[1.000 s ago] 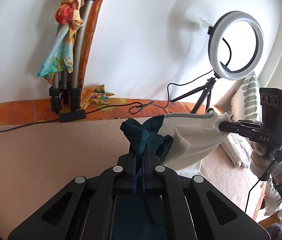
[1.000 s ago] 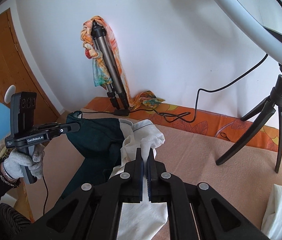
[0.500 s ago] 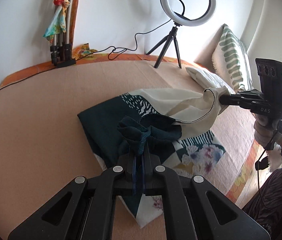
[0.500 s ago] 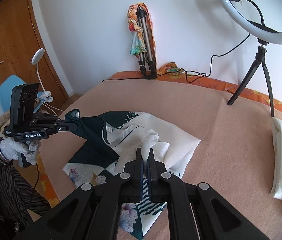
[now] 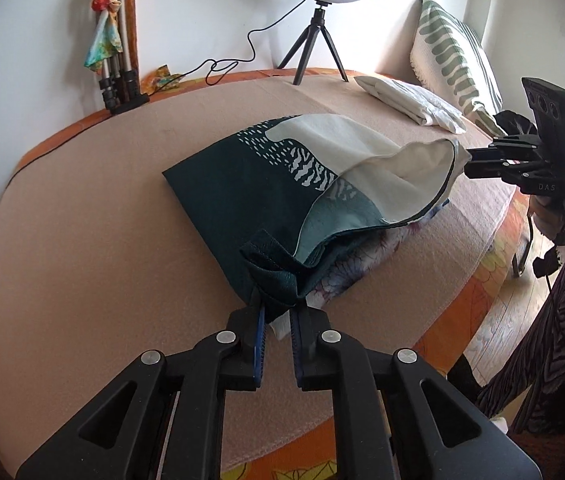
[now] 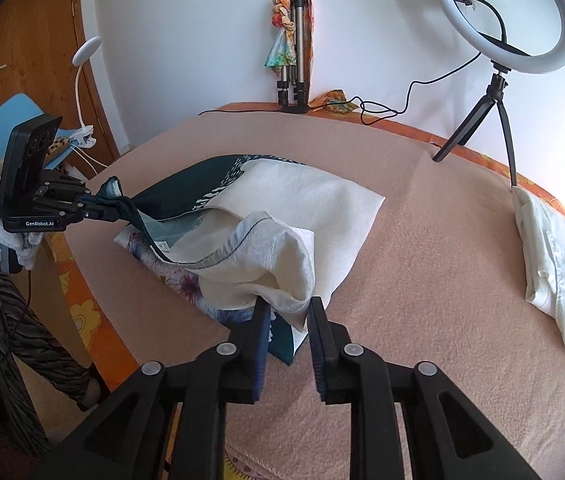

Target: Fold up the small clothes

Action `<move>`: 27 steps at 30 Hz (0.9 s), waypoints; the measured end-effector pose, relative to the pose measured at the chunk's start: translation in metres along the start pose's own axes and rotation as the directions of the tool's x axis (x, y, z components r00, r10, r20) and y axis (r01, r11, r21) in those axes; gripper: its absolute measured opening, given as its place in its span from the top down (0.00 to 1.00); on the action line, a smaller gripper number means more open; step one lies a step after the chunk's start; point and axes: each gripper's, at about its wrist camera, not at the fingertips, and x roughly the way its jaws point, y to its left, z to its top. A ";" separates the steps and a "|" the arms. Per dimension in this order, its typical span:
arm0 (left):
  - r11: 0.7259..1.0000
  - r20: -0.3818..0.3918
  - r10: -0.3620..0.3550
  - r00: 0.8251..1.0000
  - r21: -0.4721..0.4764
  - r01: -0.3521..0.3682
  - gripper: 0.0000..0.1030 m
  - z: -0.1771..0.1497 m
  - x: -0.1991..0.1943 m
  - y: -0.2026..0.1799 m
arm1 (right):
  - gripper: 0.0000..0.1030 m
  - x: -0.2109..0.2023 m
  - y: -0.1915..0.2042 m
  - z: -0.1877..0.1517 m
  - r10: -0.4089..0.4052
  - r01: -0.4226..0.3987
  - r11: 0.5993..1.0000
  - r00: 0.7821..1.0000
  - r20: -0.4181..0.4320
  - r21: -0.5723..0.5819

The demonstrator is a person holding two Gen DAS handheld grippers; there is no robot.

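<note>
A small garment [image 5: 282, 184], dark green and cream with a flower print underneath, lies folded over on the peach blanket [image 5: 82, 260]. My left gripper [image 5: 276, 312] has its jaws slightly apart around the dark green corner near the front edge. My right gripper [image 6: 288, 312] has its jaws parted around the cream corner [image 6: 274, 256], which sags between them. In the left wrist view the right gripper [image 5: 470, 160] is at the cream corner on the right. In the right wrist view the left gripper [image 6: 102, 208] holds the green corner on the left.
A ring light on a tripod [image 5: 318, 36] and a folded tripod with a scarf [image 5: 116, 56] stand at the back by the wall. A folded white cloth [image 6: 558, 264] and a striped pillow [image 5: 454, 52] lie on the right. The bed edge [image 5: 482, 264] is close.
Both grippers have come down from a raised hold to the blanket. The garment's top half now lies folded over its lower half. Both jaws have parted slightly.
</note>
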 end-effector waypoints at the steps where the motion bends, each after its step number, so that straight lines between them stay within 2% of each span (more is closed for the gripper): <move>1: 1.000 0.002 0.006 1.000 0.006 -0.006 0.78 -0.004 -0.005 -0.001 | 0.69 -0.006 -0.002 -0.003 0.011 -0.011 1.000 1.000 -0.001 0.017; 6: 0.998 0.052 -0.019 0.998 -0.051 0.022 0.77 -0.011 -0.032 0.004 | 0.66 -0.023 -0.025 -0.015 0.100 -0.104 0.975 0.995 0.032 0.196; 9: 0.993 0.069 -0.032 0.997 -0.113 0.040 0.77 -0.008 -0.034 0.013 | 0.63 -0.008 -0.040 -0.017 0.099 -0.092 0.943 0.995 -0.007 0.318; 12: 0.991 0.053 -0.040 0.998 -0.127 0.047 0.77 -0.003 -0.021 0.014 | 0.63 0.014 -0.046 -0.018 0.129 -0.100 0.920 0.990 -0.054 0.378; 16: 0.993 0.002 -0.067 0.998 -0.098 0.067 0.77 -0.005 0.001 0.003 | 0.67 0.035 -0.046 -0.023 0.137 -0.086 0.908 0.986 -0.097 0.410; 19: 0.993 -0.055 -0.102 0.993 -0.057 0.099 0.77 -0.011 0.018 -0.011 | 0.77 0.045 -0.043 -0.027 0.173 -0.114 0.898 0.980 -0.102 0.425; 20: 0.993 -0.078 -0.110 0.991 -0.039 0.107 0.77 -0.014 0.023 -0.017 | 0.84 0.047 -0.042 -0.027 0.176 -0.115 0.900 0.979 -0.107 0.420; 22: 0.993 -0.123 -0.113 0.986 0.001 0.114 0.77 -0.020 0.030 -0.027 | 0.93 0.048 -0.038 -0.027 0.153 -0.092 0.916 0.980 -0.128 0.391; 23: 0.994 -0.114 -0.100 0.988 0.025 0.104 0.77 -0.022 0.028 -0.031 | 0.97 0.047 -0.037 -0.027 0.136 -0.073 0.925 0.980 -0.145 0.372; 25: 0.994 -0.123 -0.107 0.987 0.023 0.111 0.77 -0.021 0.025 -0.029 | 0.97 0.044 -0.036 -0.026 0.133 -0.069 0.935 0.977 -0.165 0.347; 27: 0.993 -0.117 -0.121 0.986 -0.016 0.120 0.77 -0.019 0.018 -0.022 | 0.95 0.038 -0.036 -0.024 0.138 -0.076 0.945 0.975 -0.176 0.319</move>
